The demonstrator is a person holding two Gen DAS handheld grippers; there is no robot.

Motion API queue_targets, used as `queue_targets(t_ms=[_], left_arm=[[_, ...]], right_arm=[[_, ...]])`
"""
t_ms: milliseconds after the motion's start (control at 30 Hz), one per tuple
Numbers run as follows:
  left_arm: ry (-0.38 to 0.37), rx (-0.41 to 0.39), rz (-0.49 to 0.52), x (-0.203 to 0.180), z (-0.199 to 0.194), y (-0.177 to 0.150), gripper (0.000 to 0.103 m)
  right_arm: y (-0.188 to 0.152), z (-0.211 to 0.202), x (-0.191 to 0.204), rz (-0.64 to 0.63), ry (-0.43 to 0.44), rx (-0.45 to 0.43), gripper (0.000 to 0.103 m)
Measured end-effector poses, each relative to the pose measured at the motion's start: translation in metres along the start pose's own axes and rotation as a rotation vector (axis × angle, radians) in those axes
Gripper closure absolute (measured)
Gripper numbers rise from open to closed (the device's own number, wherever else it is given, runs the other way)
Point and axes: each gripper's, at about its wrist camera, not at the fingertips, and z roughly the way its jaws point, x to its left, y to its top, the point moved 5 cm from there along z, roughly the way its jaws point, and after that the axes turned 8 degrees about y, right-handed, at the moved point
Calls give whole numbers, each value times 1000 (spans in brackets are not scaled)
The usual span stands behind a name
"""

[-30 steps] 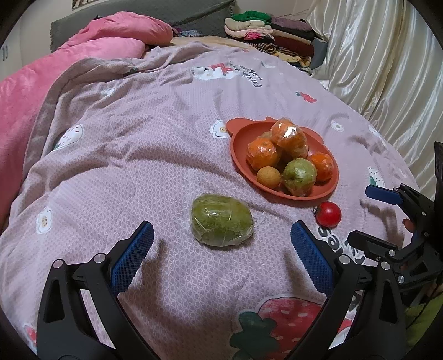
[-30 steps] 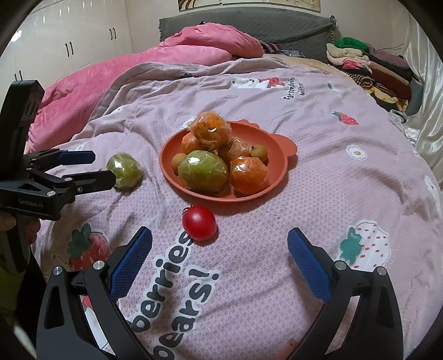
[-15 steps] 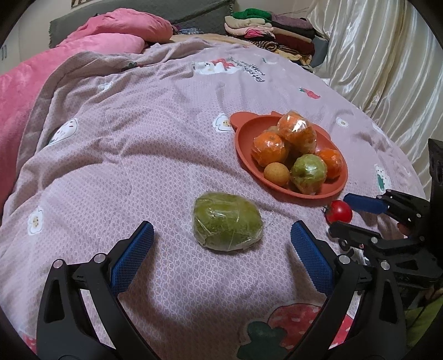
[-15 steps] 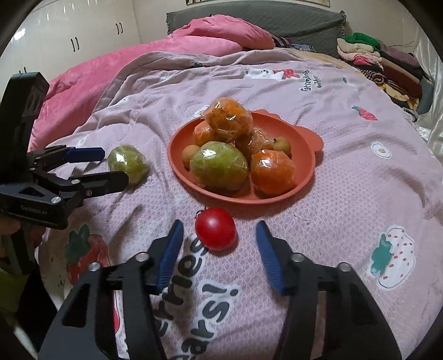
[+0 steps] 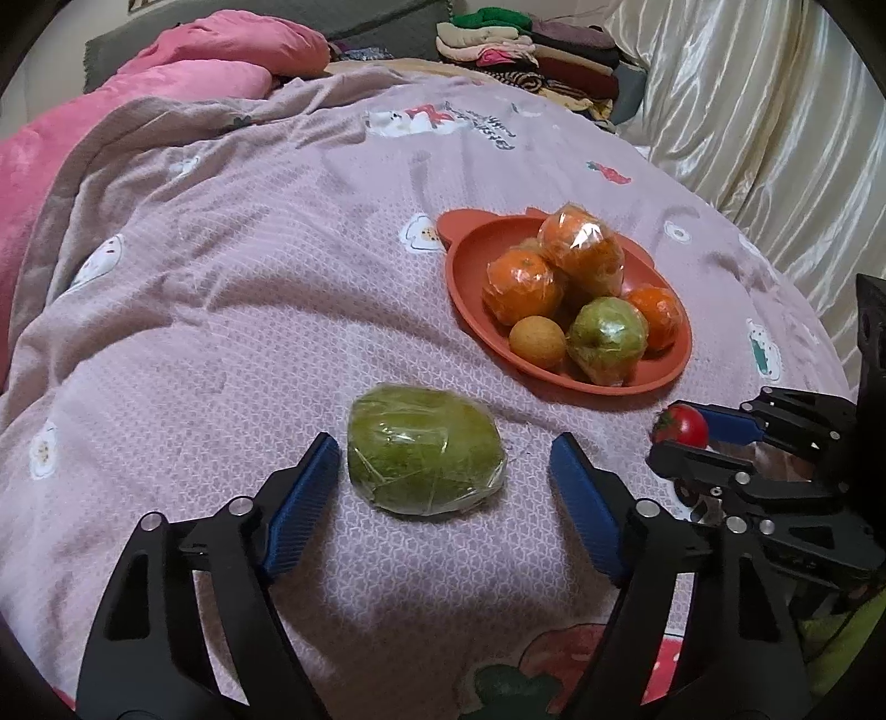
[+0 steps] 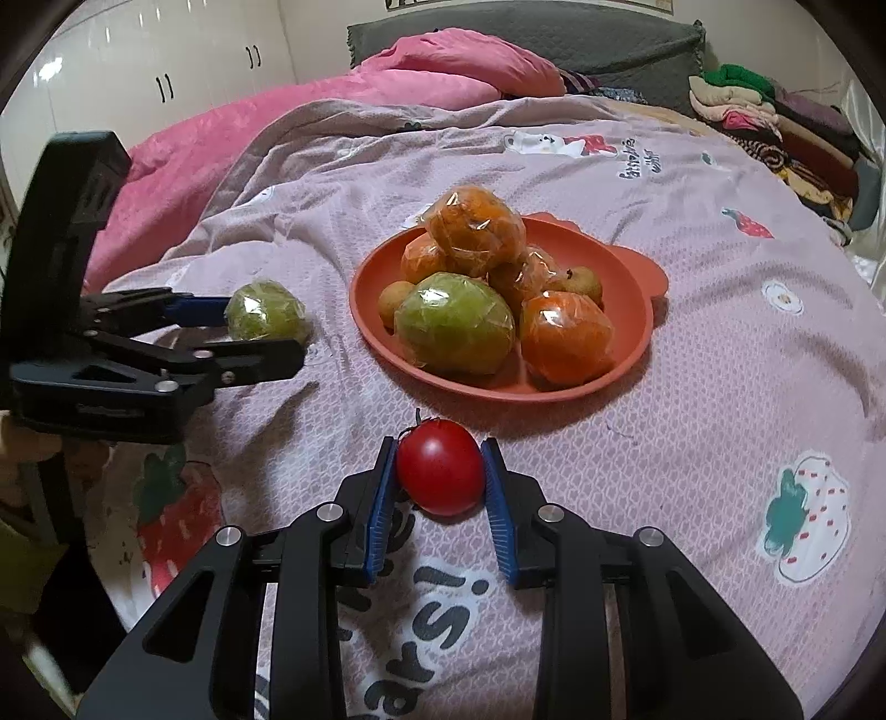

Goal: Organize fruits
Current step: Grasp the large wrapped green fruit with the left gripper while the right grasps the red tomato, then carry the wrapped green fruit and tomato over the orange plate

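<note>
A red tomato [image 6: 440,466] lies on the bedspread just in front of the orange plate [image 6: 637,288]. My right gripper [image 6: 440,471] is shut on the tomato, both blue pads touching its sides. A green fruit in plastic wrap [image 5: 423,450] lies on the bedspread. My left gripper [image 5: 446,471] is open, its jaws either side of the fruit with gaps left. The plate [image 5: 470,260] holds several wrapped oranges, a wrapped green fruit and small brown fruits. The tomato also shows in the left wrist view [image 5: 680,425].
The bed is covered by a mauve printed blanket [image 5: 249,266]. A pink quilt [image 6: 277,127] lies at the far left. Folded clothes [image 5: 526,50] are stacked at the back. A satin curtain [image 5: 775,111] hangs on the right.
My right gripper has closed from wide open onto the tomato. My left gripper has moved forward around the green fruit and narrowed.
</note>
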Motion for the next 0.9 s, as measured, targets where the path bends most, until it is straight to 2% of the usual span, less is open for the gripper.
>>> queue_targets(t_ms=[300,600,900], left_arm=[[18,-4,11,4,1,0,56],[-10,-8,2,6,-2,0,57],[-65,-27,-21,7,-22,-3,57]], right_arm=[[-2,-5,4,1,12,-3,74],[-3,-9,7,-4,9,-9,74],[1,-20,12,-12,22,-35,74]])
